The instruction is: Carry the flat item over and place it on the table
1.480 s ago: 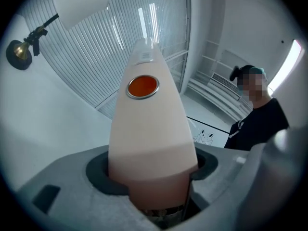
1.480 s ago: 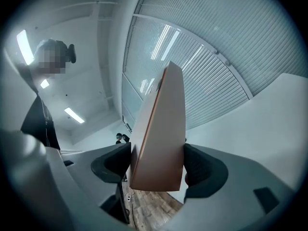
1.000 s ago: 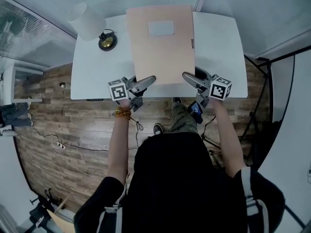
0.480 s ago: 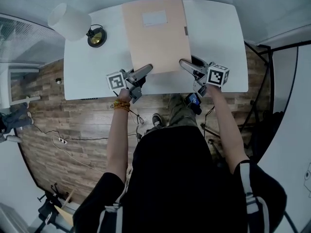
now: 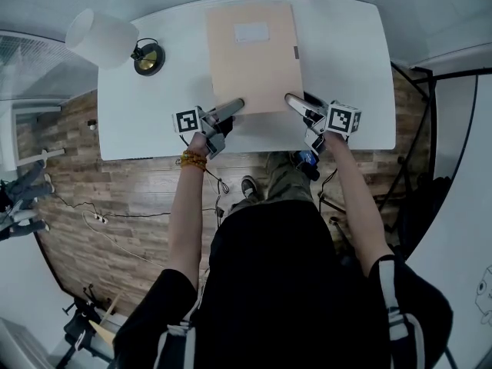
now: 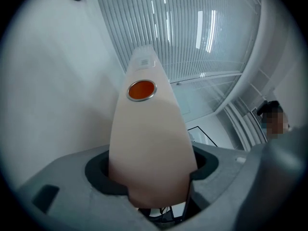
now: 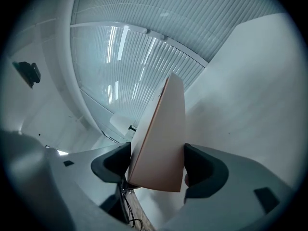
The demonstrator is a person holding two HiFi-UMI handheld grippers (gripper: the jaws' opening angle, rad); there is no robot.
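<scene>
Head view: left claw [image 5: 235, 104] and right claw [image 5: 294, 101] each clamp a near corner of the flat peach cardboard folder [image 5: 254, 56] over the white desk [image 5: 150, 118]; placing seems under way, next lowering flat, then release.

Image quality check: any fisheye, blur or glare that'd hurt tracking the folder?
Head view: strong fisheye, table edges bow; folder sharp, evenly lit, no glare. Left gripper view: dark round vignette, folder's near end soft and stretched, mosaic patch at right. Right gripper view: same vignette, bright slatted window behind, folder heavily foreshortened.
</scene>
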